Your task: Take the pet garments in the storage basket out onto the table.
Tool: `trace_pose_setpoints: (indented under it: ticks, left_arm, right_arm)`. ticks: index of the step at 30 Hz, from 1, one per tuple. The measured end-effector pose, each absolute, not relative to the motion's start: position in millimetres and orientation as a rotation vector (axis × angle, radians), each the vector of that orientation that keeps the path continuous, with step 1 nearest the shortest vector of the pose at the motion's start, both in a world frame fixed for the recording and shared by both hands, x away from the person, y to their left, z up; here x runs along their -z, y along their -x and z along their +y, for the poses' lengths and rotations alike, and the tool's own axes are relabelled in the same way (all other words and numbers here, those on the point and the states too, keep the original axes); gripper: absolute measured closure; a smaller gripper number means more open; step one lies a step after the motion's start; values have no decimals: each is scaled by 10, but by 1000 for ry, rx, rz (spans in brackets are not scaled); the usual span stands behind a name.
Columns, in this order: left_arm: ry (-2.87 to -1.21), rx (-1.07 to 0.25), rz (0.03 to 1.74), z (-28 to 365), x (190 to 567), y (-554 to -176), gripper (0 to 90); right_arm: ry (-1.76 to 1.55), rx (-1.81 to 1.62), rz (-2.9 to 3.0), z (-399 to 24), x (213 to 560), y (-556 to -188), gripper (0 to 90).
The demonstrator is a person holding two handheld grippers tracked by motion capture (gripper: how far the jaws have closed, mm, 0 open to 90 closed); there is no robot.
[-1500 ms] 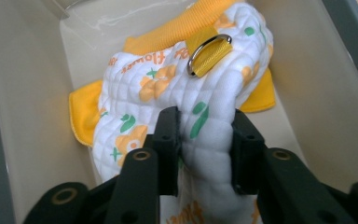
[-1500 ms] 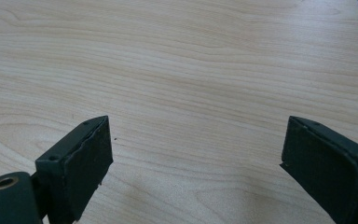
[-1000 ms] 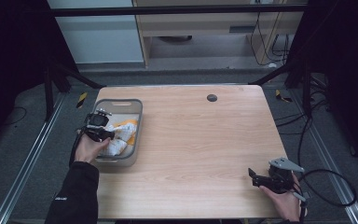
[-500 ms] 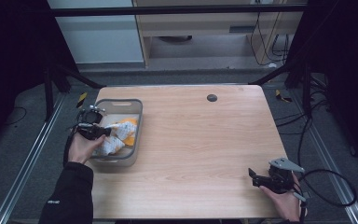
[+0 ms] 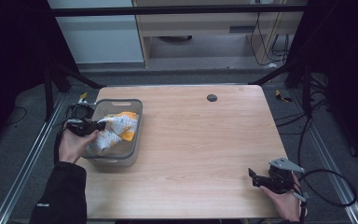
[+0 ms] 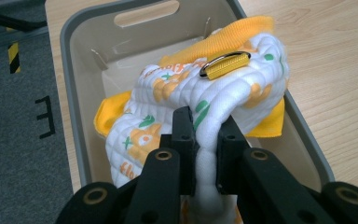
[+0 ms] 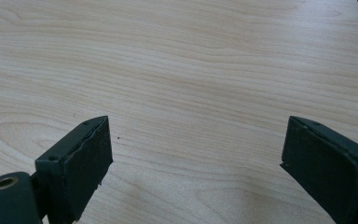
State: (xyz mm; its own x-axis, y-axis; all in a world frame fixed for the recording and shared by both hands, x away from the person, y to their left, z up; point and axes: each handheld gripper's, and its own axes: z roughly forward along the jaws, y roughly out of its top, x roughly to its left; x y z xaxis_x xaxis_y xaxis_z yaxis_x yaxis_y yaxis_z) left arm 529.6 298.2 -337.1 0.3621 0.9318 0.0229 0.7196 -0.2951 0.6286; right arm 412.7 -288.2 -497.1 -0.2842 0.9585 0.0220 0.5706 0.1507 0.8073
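The left gripper [image 6: 200, 135] is clenched on a fold of the cloth [image 6: 205, 98], a white quilted one with orange and green prints, an orange border and a yellow loop on top. The cloth is bunched up in the grey bin [image 5: 133, 135] at the left side of the table [image 5: 196, 140]; its lower part is hidden behind the jaws. The right gripper [image 7: 196, 158] is released, jaws wide apart, over bare wood at the near right corner
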Motion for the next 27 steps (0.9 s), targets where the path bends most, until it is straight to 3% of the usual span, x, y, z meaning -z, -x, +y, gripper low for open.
trace_pose_setpoints:
  ticks: [27]
  left_arm:
    - [-2111,-551,1289,2932,2912,-4989,811]
  right_arm:
    - [-1453,-997,1925,-2880,4968,-4120,85]
